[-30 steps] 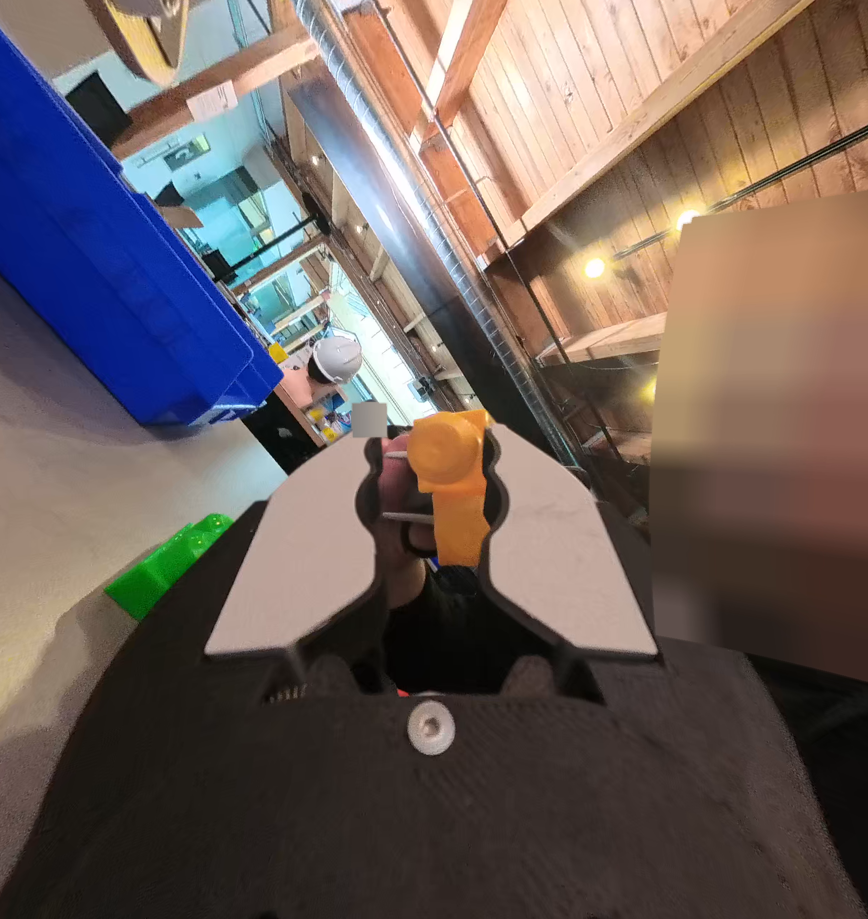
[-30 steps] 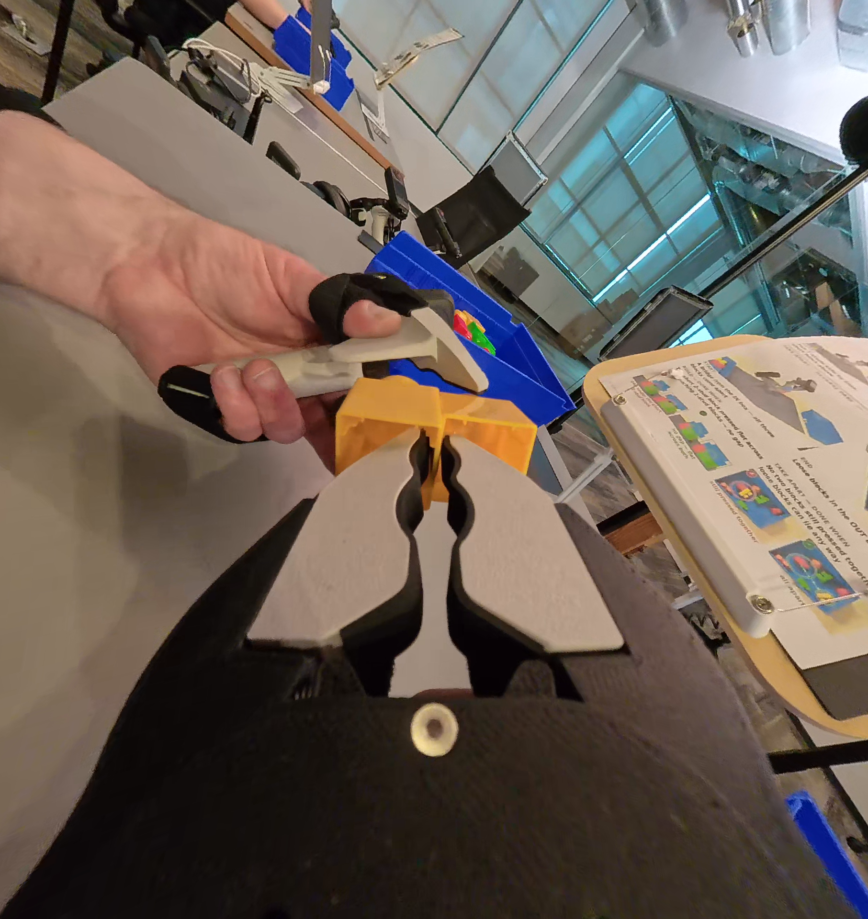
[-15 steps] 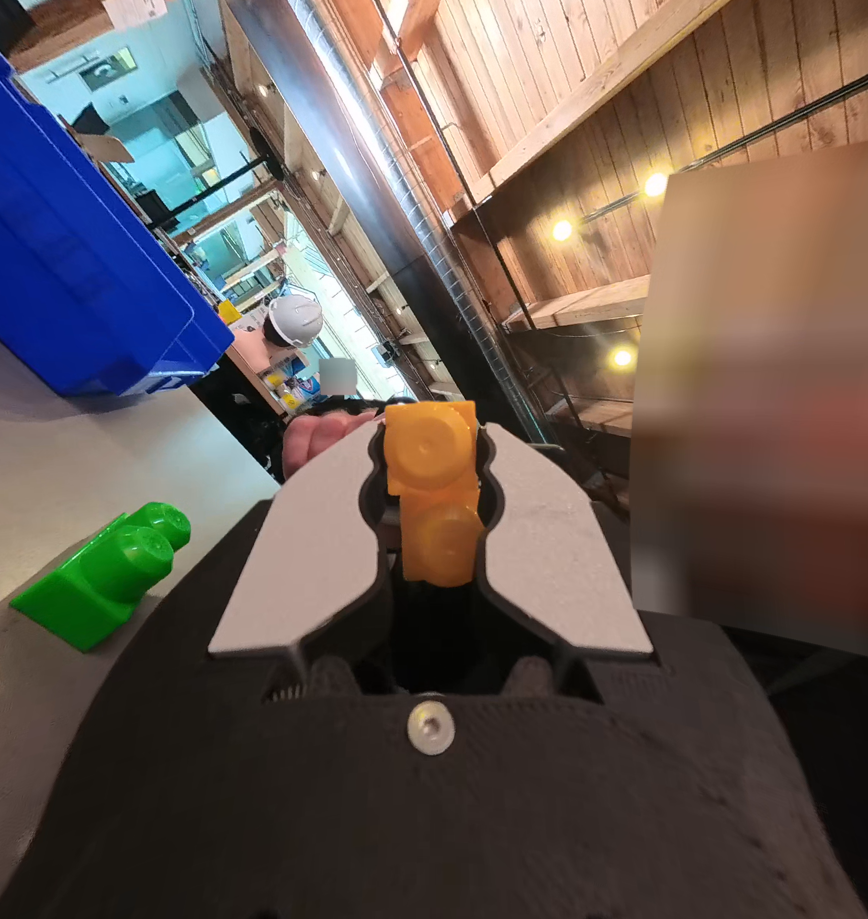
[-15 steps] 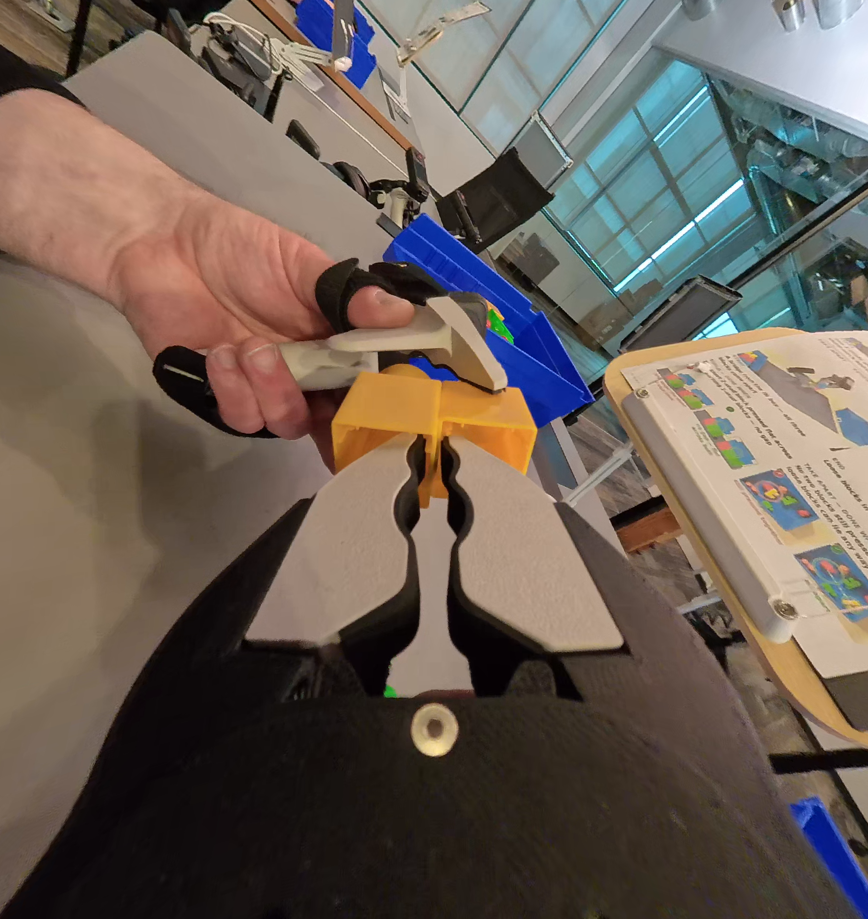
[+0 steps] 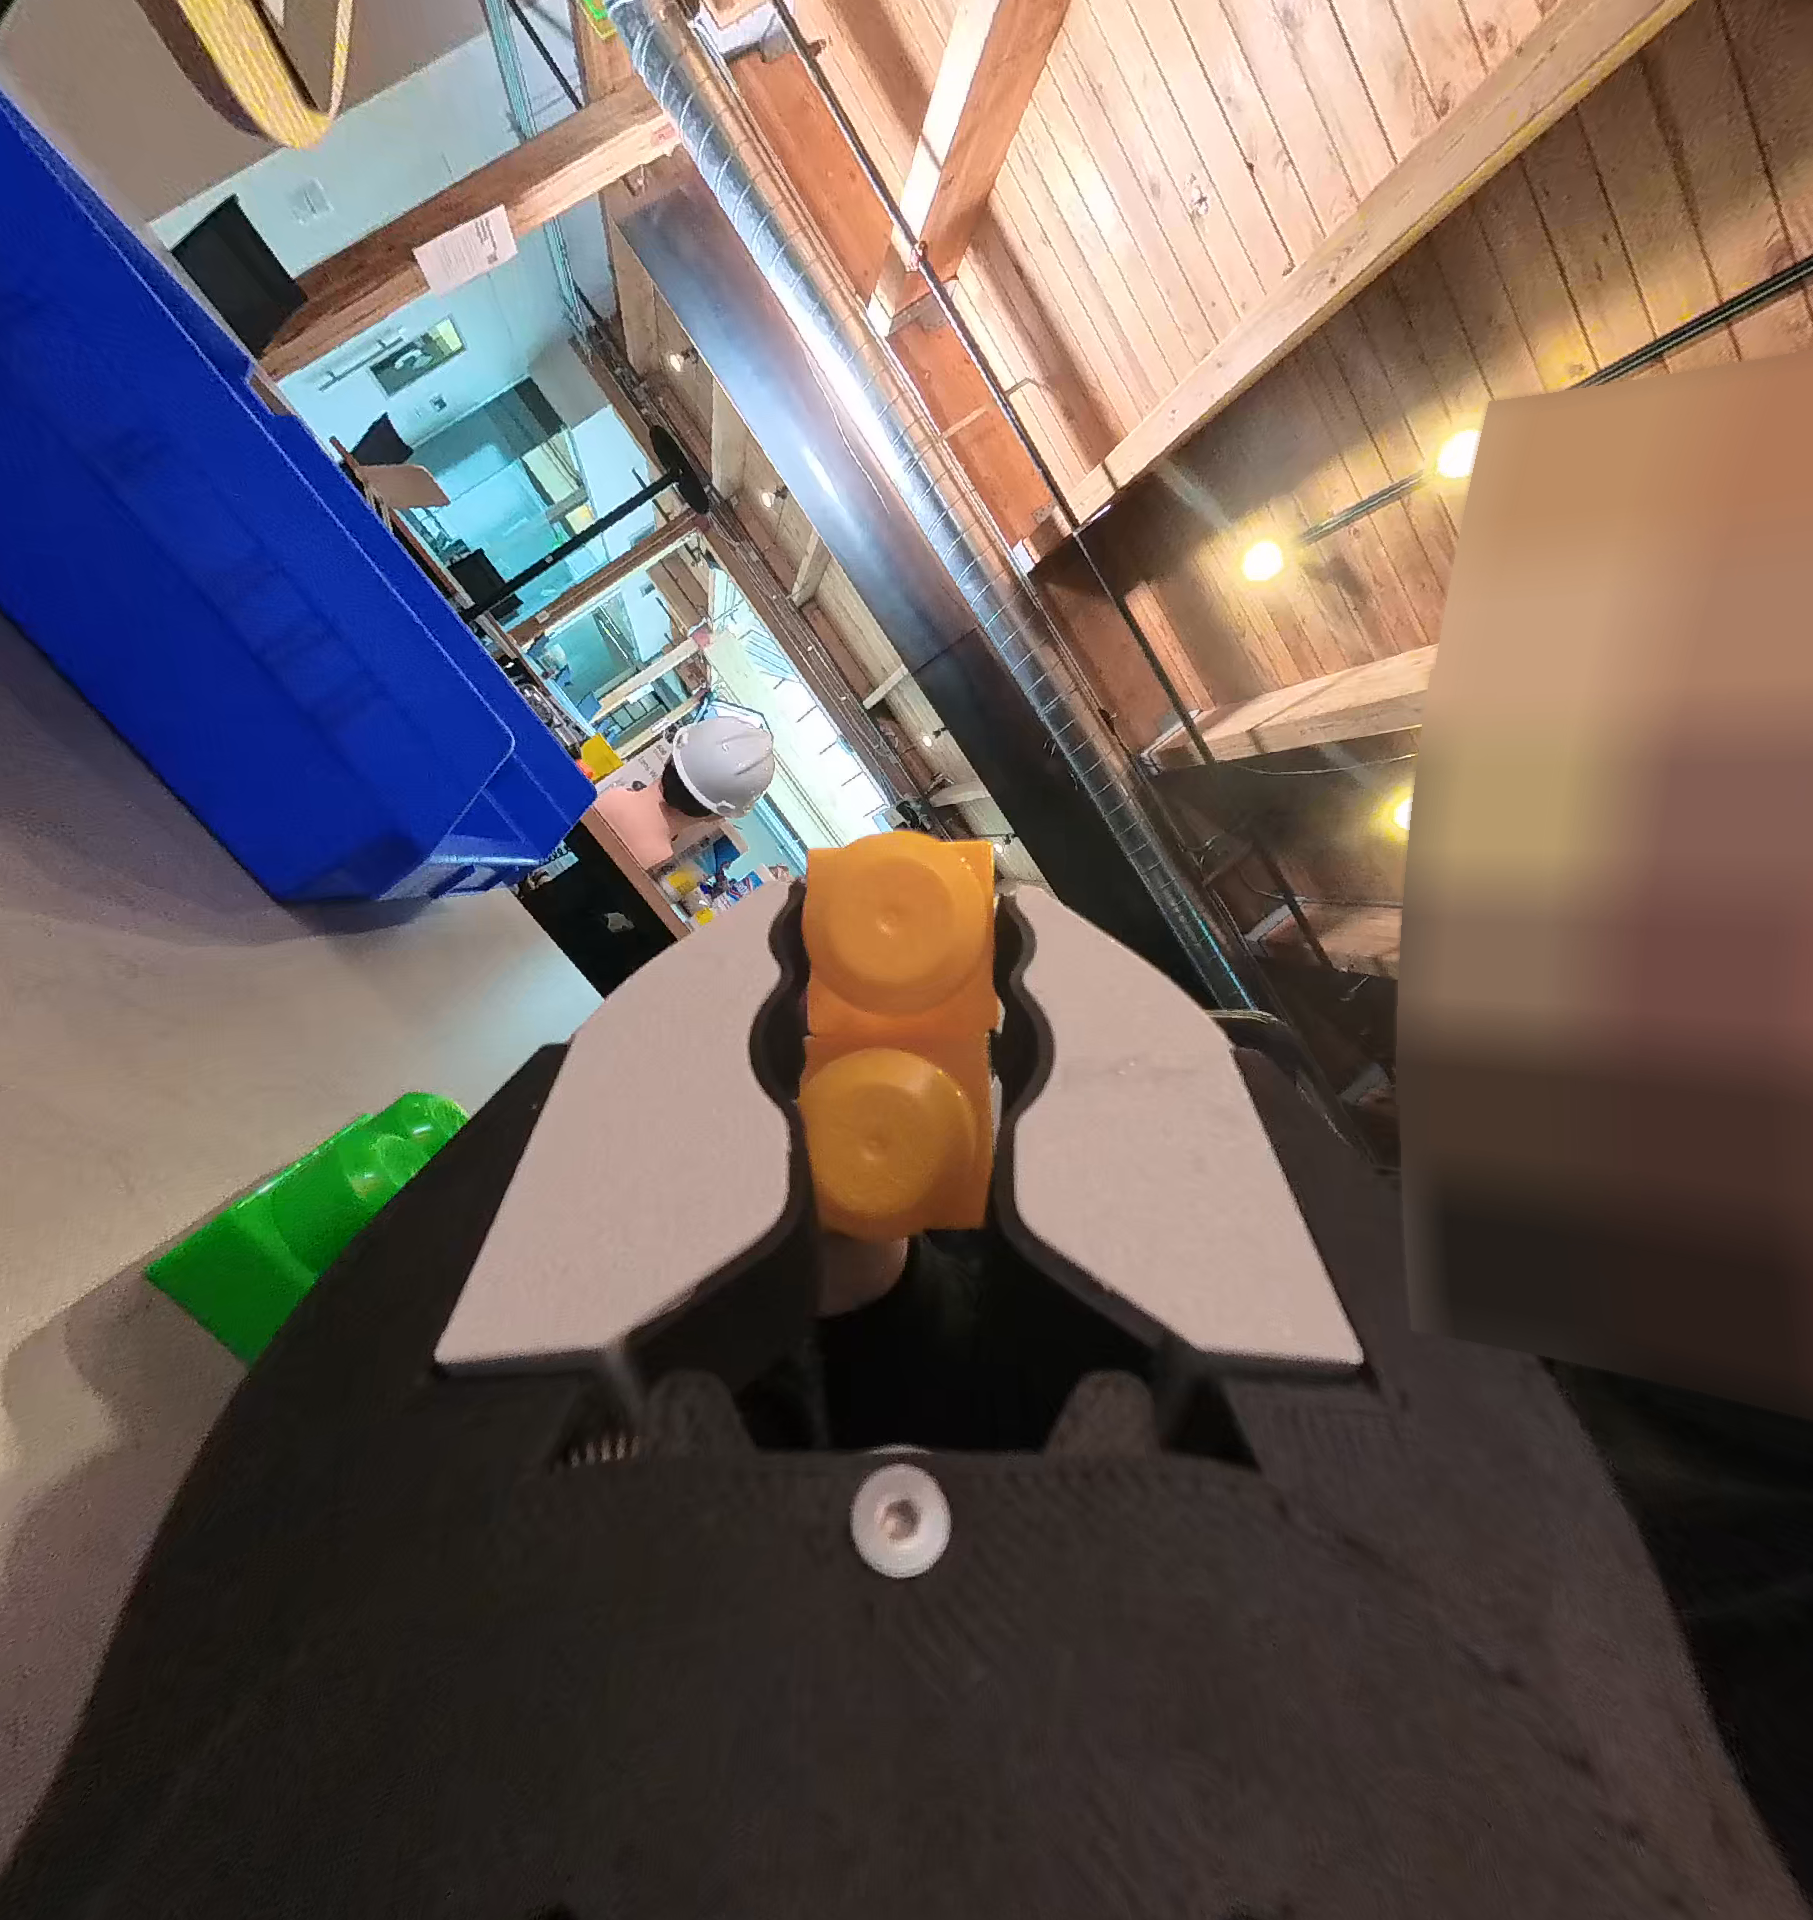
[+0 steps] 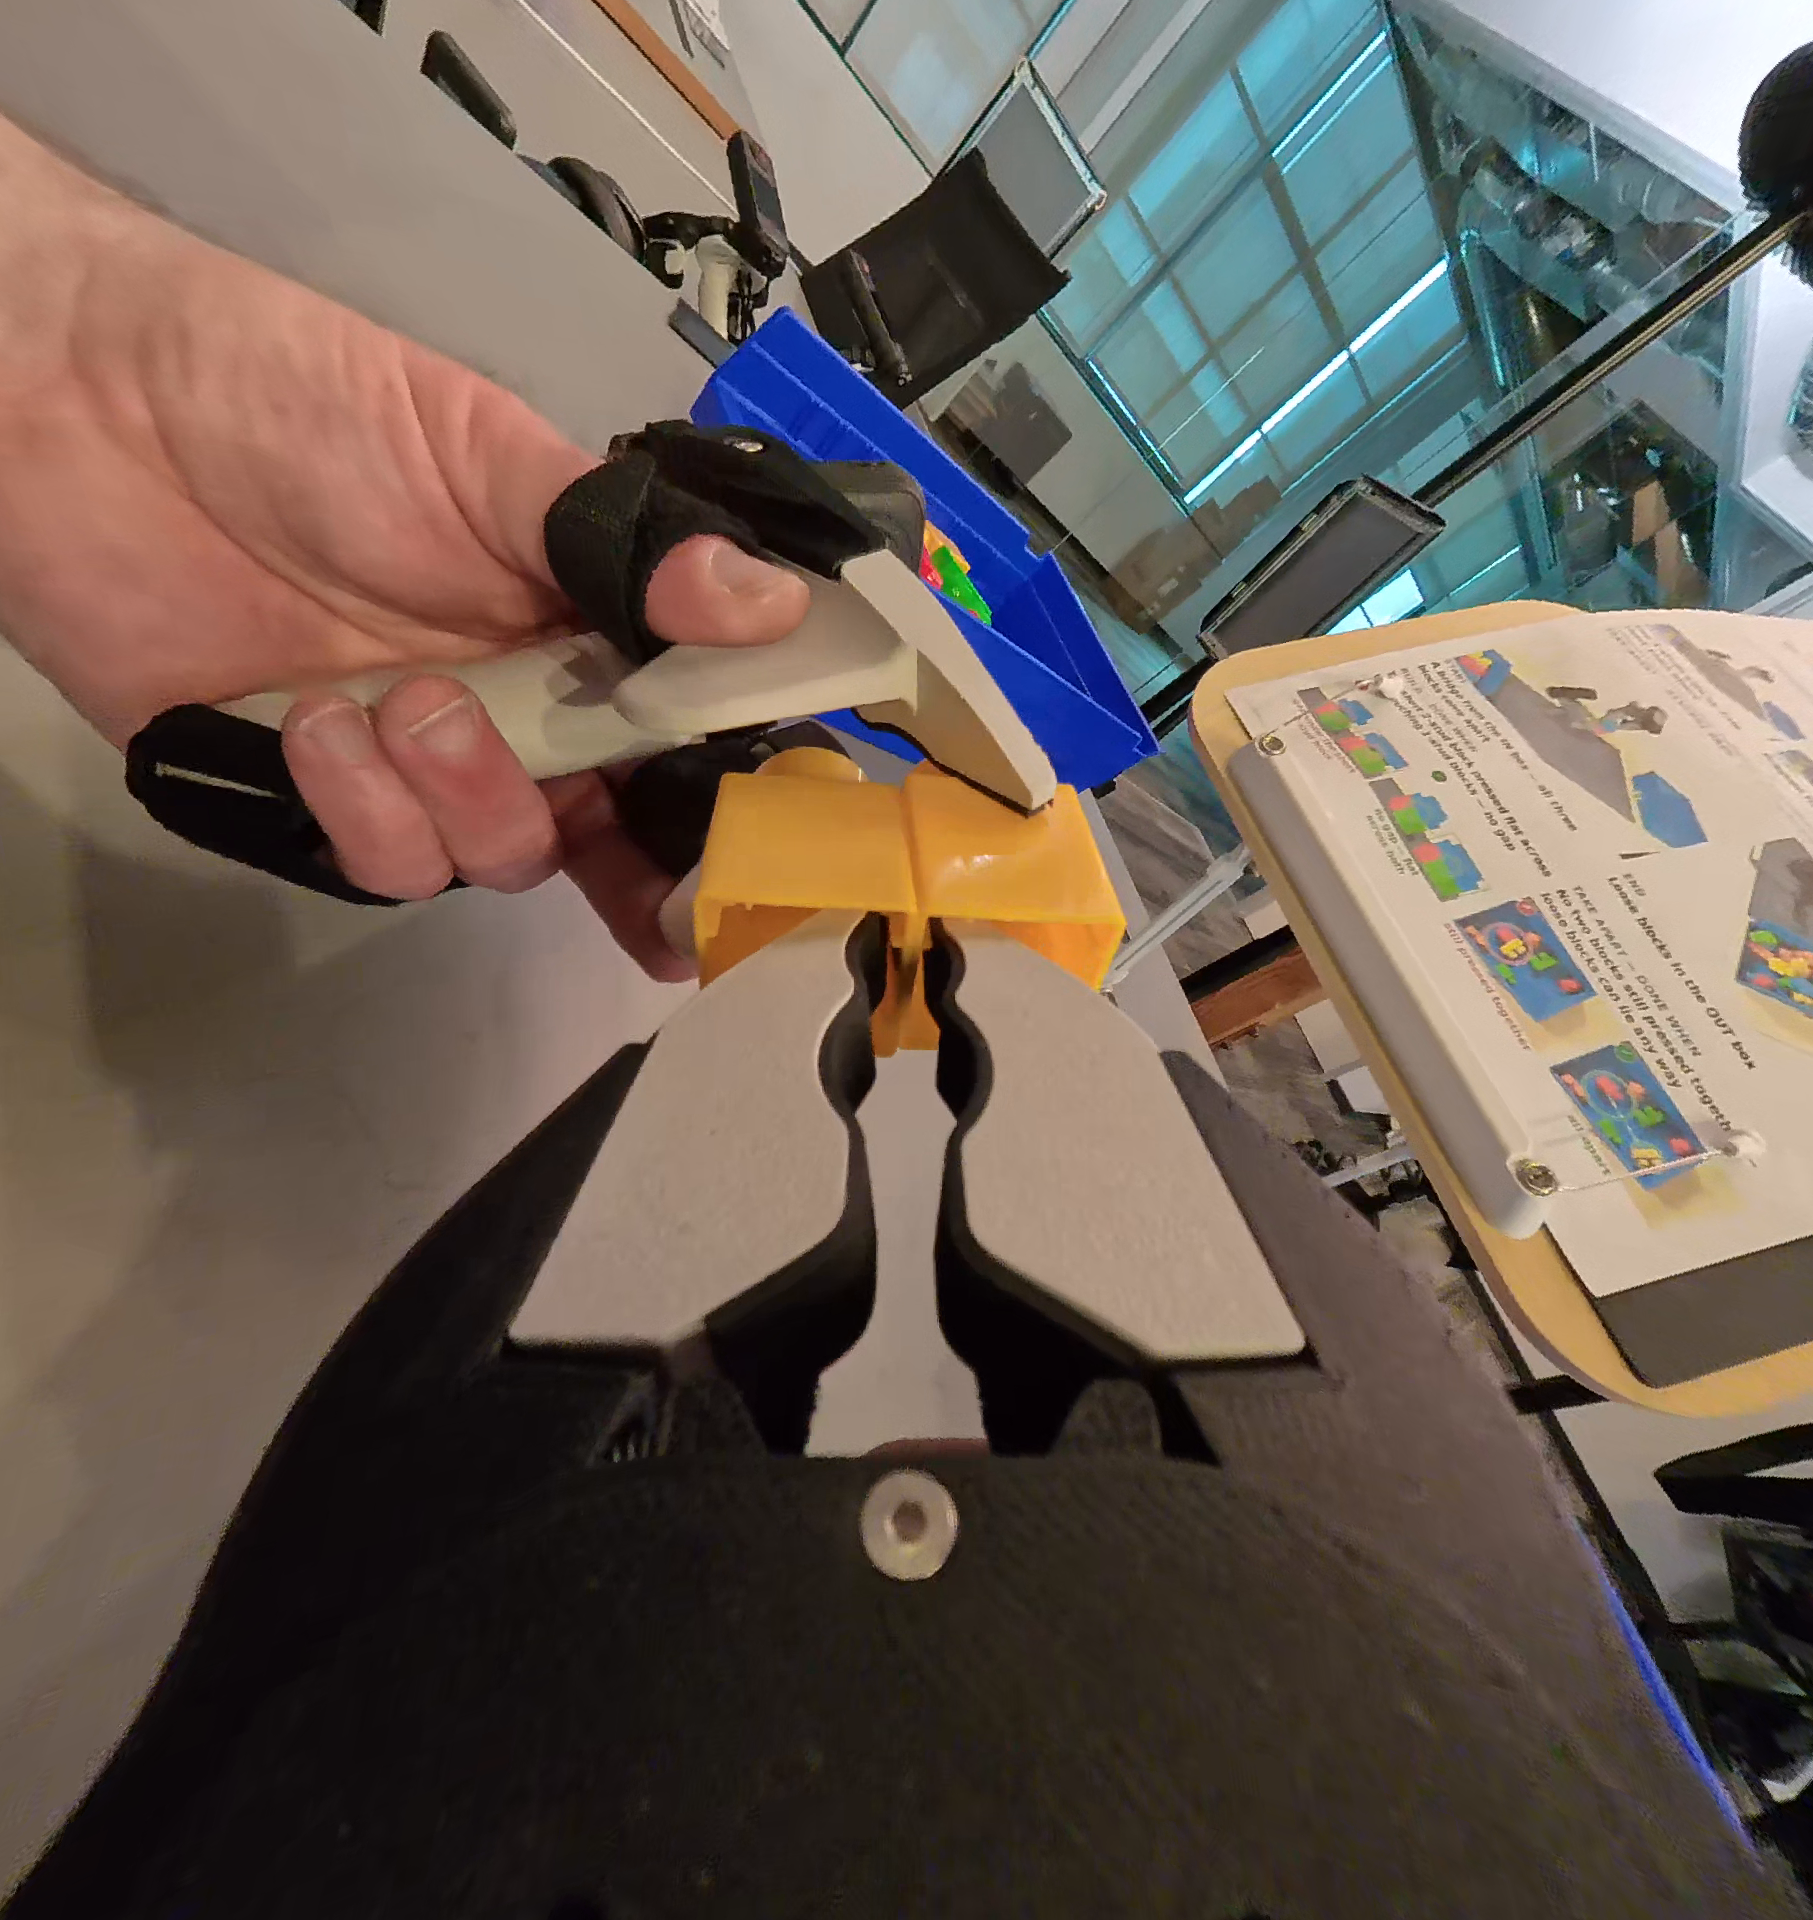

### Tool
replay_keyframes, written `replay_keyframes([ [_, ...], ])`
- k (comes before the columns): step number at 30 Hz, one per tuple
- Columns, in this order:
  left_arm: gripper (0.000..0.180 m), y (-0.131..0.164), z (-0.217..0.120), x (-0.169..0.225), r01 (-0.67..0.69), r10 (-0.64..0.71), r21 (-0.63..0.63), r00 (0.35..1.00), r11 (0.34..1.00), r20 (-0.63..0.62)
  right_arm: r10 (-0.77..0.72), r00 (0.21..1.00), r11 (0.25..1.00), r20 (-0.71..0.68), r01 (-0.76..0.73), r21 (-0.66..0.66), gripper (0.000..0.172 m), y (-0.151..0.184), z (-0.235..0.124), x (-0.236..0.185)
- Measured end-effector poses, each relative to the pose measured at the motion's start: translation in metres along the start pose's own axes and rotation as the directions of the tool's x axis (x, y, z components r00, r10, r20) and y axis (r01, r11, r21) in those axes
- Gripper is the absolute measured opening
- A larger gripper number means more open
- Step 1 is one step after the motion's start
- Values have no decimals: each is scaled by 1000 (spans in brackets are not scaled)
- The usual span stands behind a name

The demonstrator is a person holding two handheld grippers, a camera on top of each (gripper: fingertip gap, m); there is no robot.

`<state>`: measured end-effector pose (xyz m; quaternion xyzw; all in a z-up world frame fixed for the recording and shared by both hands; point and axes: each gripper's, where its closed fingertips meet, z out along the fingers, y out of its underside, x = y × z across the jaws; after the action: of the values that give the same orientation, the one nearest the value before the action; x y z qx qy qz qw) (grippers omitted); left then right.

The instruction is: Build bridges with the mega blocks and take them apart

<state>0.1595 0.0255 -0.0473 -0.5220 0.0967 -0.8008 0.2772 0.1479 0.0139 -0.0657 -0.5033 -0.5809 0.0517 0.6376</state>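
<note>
Orange mega block [image 5: 894, 1039] is up in the air, off the bench [image 5: 102, 1039], held between both grippers. Left gripper [image 5: 897, 935]: jaws clamped across the block's two side walls, both studs facing the left wrist camera, pads pressed on either side. Right gripper [image 6: 907, 940]: jaws nearly together, pinching the thin inner rib on the block's hollow underside [image 6: 912, 997]; the open bottom faces the right camera. In the right view one left finger [image 6: 969, 727] rests on the block's top edge, and the person's hand [image 6: 310, 582] works that gripper.

Handling, as a judgement: hollow moulded plastic, so light and stiff, not fragile, but glossy and slick. Flat side walls give the best purchase, low on the body rather than on the round studs, which would roll out of the pads. The rib pinch on the right is narrow and looks easy to twist off; fine for steadying, poor for pushing down. The block looks like a single two-stud piece, nothing mated to it.

Green block [image 5: 299, 1226] lies on the bench just beside the left gripper body, partly hidden. Blue bin [image 5: 206, 582] stands further back on the bench; in the right view a blue bin [image 6: 985, 582] holds mixed coloured blocks. Instruction board [image 6: 1504, 935] to the right.
</note>
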Motion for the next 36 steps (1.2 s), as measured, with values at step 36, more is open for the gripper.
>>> replay_keyframes([
  [36,34,20,26,-54,-185,294,-588,951,787,95,120,985,993,-127,-117,27,7,37,-90,76],
])
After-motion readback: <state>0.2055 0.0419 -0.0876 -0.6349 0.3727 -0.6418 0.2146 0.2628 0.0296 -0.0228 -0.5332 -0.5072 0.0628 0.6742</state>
